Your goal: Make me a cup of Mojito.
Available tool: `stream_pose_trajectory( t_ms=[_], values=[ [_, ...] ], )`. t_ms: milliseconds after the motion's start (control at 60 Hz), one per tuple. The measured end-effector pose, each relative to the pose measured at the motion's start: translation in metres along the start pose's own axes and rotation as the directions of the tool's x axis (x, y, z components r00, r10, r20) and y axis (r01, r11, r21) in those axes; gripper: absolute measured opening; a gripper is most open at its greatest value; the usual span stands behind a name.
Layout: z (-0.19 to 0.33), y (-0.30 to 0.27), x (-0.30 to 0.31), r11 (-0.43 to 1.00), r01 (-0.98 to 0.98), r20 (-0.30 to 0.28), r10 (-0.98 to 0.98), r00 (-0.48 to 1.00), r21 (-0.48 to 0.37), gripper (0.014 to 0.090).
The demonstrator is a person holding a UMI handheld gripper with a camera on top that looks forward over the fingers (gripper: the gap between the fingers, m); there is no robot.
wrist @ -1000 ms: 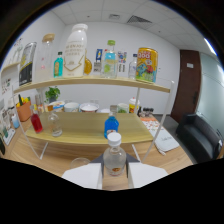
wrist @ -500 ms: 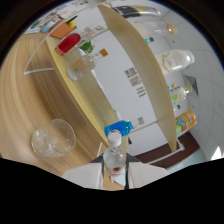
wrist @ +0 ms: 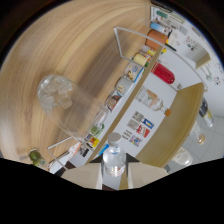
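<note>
A small clear plastic bottle [wrist: 114, 159] with a white cap sits between my two pale fingers [wrist: 84, 173], and my gripper [wrist: 114, 173] is shut on its body. The whole scene appears rolled far over, so the bottle is tipped well away from upright. Ahead and to the left of the cap, a clear glass [wrist: 62, 100] with ice cubes in its bottom stands on the wooden table [wrist: 65, 45]. I cannot make out any liquid leaving the bottle.
A white wire rack [wrist: 131, 60] beyond the glass holds jars, a red can [wrist: 164, 73], an orange cup [wrist: 157, 36] and a clear bottle [wrist: 152, 100]. A green lime [wrist: 34, 156] lies near the glass. A wooden shelf [wrist: 187, 115] carries more containers.
The view has rolled much further round with the bottle still gripped. The glass of ice now looms larger and closer to the bottle's cap than half a second ago.
</note>
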Motion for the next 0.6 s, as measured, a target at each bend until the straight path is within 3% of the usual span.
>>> stream_pose_trajectory(
  t_ms=[200, 333, 483, 600],
  values=[
    [-0.001, -0.009, 0.001, 0.990, 0.138, -0.022, -0.137, 0.990, 0.026, 0.0334],
    [-0.002, -0.003, 0.002, 0.999, 0.043, -0.001, -0.043, 0.999, 0.020, 0.0335],
    [-0.010, 0.012, 0.019, 0.929, -0.371, 0.034, 0.371, 0.928, 0.007, 0.0333],
    [-0.019, 0.031, 0.044, 0.615, -0.788, 0.053, 0.787, 0.614, -0.008, 0.0337]
  ],
)
